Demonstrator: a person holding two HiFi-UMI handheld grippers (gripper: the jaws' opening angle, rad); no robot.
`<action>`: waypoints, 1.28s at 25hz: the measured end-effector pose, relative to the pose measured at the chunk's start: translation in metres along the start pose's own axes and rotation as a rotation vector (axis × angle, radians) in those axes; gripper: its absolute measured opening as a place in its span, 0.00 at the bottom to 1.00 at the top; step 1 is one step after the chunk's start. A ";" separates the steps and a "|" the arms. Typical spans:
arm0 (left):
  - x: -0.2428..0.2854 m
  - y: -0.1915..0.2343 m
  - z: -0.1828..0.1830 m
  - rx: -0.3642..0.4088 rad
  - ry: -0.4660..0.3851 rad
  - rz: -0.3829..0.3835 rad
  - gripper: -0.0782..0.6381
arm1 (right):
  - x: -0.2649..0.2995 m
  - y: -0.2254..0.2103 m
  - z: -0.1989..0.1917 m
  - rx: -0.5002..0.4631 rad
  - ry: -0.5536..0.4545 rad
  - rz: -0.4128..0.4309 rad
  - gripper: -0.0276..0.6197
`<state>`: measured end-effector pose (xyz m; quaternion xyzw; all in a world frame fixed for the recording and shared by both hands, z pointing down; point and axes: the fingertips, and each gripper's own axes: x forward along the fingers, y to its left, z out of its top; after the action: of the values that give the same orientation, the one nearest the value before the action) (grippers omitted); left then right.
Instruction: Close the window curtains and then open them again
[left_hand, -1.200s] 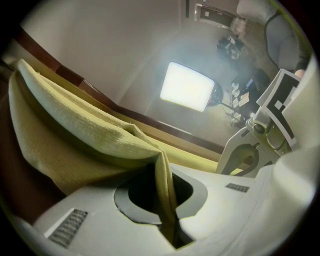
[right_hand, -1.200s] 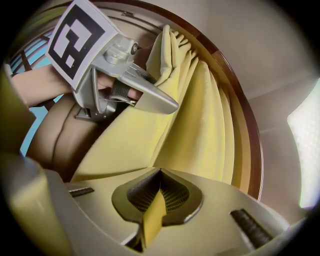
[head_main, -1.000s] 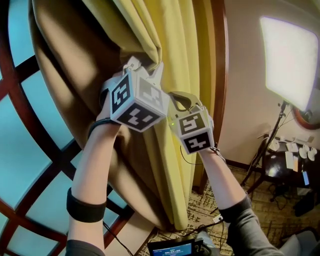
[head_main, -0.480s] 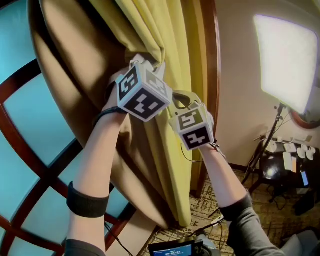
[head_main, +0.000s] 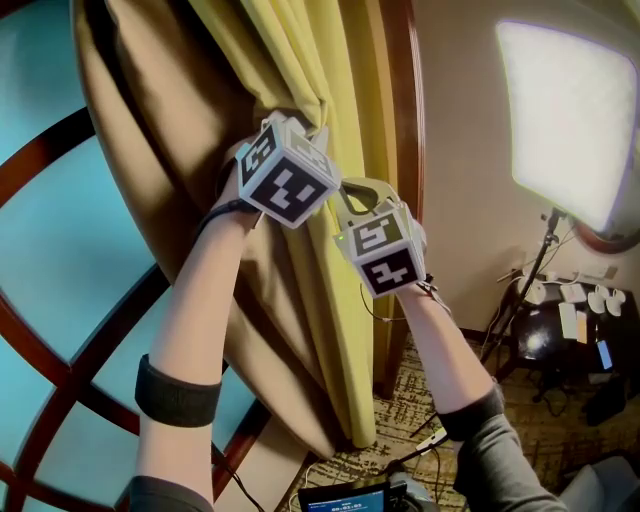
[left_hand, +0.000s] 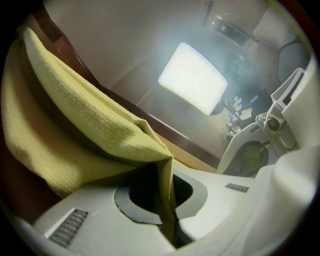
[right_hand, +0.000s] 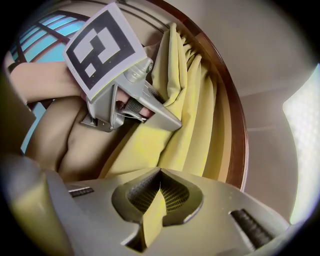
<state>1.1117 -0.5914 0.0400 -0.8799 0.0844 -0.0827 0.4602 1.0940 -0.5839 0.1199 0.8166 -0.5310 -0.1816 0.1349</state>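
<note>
The curtain (head_main: 335, 110) is a mustard-yellow fabric with a ribbed weave and a tan-brown backing (head_main: 160, 140). It hangs gathered into vertical folds against the dark wooden window frame (head_main: 405, 150), and the teal panes and red-brown bars of the window (head_main: 60, 270) are uncovered to its left. Both forearms reach up from the bottom of the head view, close together. The left one is bare with a black band (head_main: 178, 392) and the right one comes out of a grey sleeve (head_main: 495, 450). The left gripper (head_main: 315, 132) is the higher of the two and points about level into the curtain's leading edge. The right gripper (head_main: 340, 200) sits just beside and below it, tipped slightly upward. In the left gripper view its fingers (left_hand: 210, 200) are closed on a pinched fold of yellow cloth, which runs down through the slot between them and spreads up and to the left. In the right gripper view its fingers (right_hand: 190, 210) are likewise clamped on a thin yellow edge that passes straight between the ridged pads, with the rest of the drape rising beyond. A bright light panel (head_main: 575, 120) stands at the right.
</note>
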 end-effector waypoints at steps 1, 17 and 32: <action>0.004 0.000 0.000 0.000 0.000 0.000 0.12 | 0.003 -0.004 -0.003 0.002 0.002 -0.002 0.07; 0.106 0.016 -0.002 -0.015 0.004 -0.061 0.11 | 0.074 -0.049 -0.047 0.019 0.048 -0.005 0.07; 0.193 0.011 0.004 0.015 0.051 -0.070 0.11 | 0.110 -0.103 -0.071 0.005 0.063 0.029 0.07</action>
<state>1.2994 -0.6378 0.0419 -0.8764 0.0647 -0.1215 0.4616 1.2505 -0.6420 0.1243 0.8144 -0.5388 -0.1525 0.1520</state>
